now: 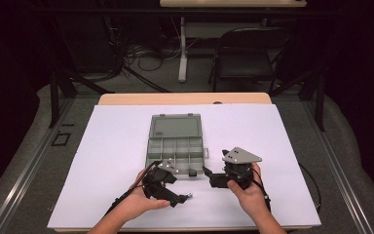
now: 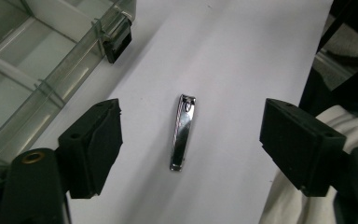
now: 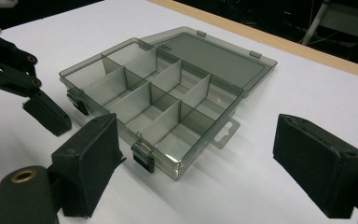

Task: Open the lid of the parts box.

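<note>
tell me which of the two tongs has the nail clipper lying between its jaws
The left tongs: the nail clipper lies on the white sheet between its open jaws, untouched. The right tongs face the open compartment box instead, with nothing between them.

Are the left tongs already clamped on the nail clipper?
No: in the left gripper view the nail clipper lies on the white sheet with clear gaps to both pads.

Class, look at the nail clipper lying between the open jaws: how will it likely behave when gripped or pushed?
The nail clipper looks like polished metal, so it is probably stiff and slippery. Lying flat and thin on the white sheet, it will likely slide rather than roll.
</note>
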### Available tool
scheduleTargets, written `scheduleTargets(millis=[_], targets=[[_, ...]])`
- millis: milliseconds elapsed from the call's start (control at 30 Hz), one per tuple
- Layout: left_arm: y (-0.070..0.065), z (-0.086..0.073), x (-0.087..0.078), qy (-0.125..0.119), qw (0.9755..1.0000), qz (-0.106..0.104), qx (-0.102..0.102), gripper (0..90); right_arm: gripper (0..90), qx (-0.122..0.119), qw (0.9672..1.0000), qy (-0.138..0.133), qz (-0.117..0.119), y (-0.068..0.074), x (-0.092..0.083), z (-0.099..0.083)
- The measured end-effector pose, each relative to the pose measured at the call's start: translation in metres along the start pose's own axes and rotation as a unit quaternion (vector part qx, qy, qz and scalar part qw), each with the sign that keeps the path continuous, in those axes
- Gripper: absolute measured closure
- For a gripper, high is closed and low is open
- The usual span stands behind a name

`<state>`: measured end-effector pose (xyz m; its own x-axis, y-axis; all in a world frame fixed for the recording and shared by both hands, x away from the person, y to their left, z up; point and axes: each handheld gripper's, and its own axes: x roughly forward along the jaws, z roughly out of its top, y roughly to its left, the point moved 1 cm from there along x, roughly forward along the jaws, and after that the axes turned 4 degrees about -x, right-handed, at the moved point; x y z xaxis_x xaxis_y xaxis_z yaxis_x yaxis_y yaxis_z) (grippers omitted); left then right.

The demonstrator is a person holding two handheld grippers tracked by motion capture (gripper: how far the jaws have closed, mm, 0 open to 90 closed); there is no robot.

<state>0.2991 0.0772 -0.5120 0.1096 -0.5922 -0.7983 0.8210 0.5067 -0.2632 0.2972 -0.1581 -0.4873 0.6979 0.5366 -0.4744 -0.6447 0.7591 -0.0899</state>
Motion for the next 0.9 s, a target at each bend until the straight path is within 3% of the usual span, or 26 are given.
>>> scheduleTargets(millis=[233, 500, 700, 900], targets=[[-0.003, 0.010, 0.013, 0.017, 0.9997, 0.008, 0.016, 38.6, 14.6, -0.001, 1.0000, 0.000, -0.004, -0.001, -0.001, 0.000], [-0.003, 0.016, 0.022, 0.040, 0.9985, 0.027, 0.025, 45.1, 14.7, 0.004, 1.0000, -0.003, -0.004, -0.003, -0.003, 0.001], [-0.002, 0.018, 0.027, 0.048, 0.9979, 0.031, 0.031, 46.3, 14.7, 0.006, 1.0000, -0.004, -0.007, -0.004, -0.005, 0.001], [-0.002, 0.020, 0.029, 0.056, 0.9978, 0.028, 0.023, 52.0, 14.8, 0.009, 0.9999, -0.006, -0.007, -0.006, -0.007, 0.002]])
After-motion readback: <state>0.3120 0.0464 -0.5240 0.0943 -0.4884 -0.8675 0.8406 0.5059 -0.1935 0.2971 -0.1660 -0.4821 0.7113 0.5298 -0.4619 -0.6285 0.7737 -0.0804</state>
